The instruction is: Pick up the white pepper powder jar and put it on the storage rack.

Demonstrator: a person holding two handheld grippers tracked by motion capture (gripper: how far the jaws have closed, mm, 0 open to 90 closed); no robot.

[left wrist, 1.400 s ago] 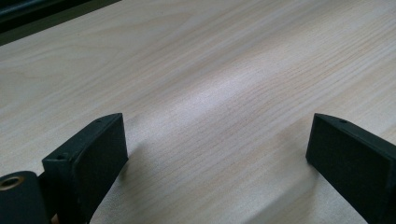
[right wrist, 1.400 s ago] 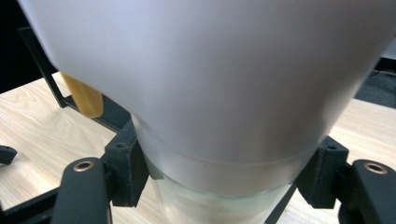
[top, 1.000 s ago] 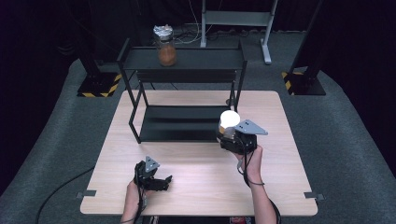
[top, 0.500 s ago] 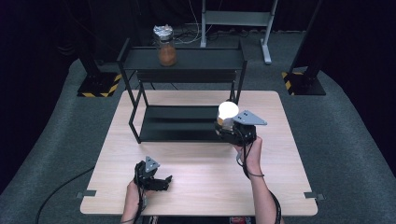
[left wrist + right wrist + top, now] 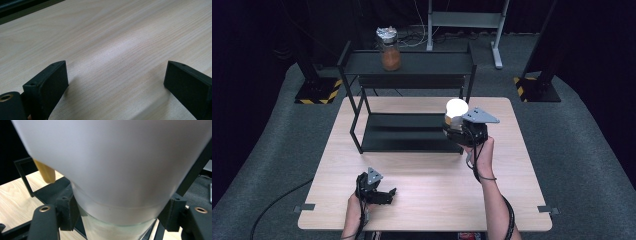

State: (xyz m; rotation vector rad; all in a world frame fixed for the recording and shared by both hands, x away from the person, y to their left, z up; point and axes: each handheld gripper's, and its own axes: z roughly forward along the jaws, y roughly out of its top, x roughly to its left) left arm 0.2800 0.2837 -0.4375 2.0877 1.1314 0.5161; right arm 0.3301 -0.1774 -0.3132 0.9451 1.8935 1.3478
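White frosted bulb-shaped glass jar sits clamped in the right gripper above the black two-tier metal rack — shelving remains — left gripper gaping, empty

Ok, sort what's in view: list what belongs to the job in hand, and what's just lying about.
In the job:
- white-lidded jar, clamped in the right gripper
- black two-tier shelf, next to the raised jar

Lying about:
- foil-capped jar of orange stuff on the top shelf
- left gripper, open, resting on the wooden table
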